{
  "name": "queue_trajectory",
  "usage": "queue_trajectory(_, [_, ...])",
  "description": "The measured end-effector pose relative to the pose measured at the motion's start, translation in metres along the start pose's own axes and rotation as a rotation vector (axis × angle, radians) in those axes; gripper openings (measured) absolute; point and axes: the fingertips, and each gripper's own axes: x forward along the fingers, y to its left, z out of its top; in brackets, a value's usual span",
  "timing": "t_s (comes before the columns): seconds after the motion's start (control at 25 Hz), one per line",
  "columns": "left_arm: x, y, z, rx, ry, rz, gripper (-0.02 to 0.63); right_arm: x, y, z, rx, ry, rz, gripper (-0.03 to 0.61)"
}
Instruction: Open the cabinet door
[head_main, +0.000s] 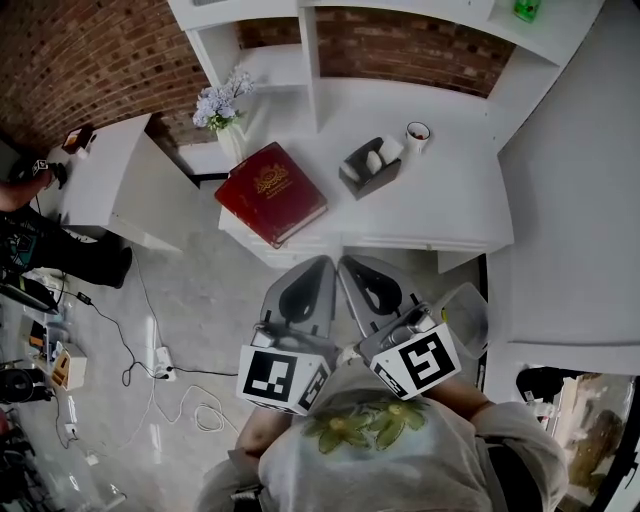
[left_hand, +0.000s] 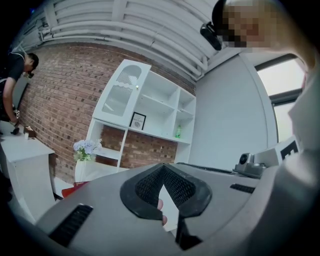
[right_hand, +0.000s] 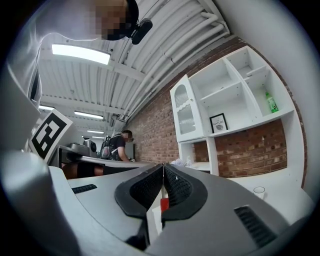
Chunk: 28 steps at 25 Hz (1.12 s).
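My left gripper and right gripper sit closed, empty; a red book lies ahead, the cabinet door high beyond.

— What sits on the tabletop?
— A book at the front left corner, a box mid-top, a cup just behind it, flowers at the left edge.

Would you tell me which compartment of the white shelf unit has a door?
The upper-left one: only it has an arched glazed cabinet door; those with the framed picture and green bottle are open.
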Motion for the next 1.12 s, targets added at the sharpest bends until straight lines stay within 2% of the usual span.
queue_trajectory(0.72, [0.049,0.11,0.032,0.016,0.019,-0.106,0.011,0.123,-0.009,0.001,-0.016,0.002,-0.078,0.023])
queue_trajectory(1.12, [0.057,0.159,0.038,0.021,0.043,-0.212,0.009,0.171,0.0,-0.006,-0.036,0.0,-0.133,0.025])
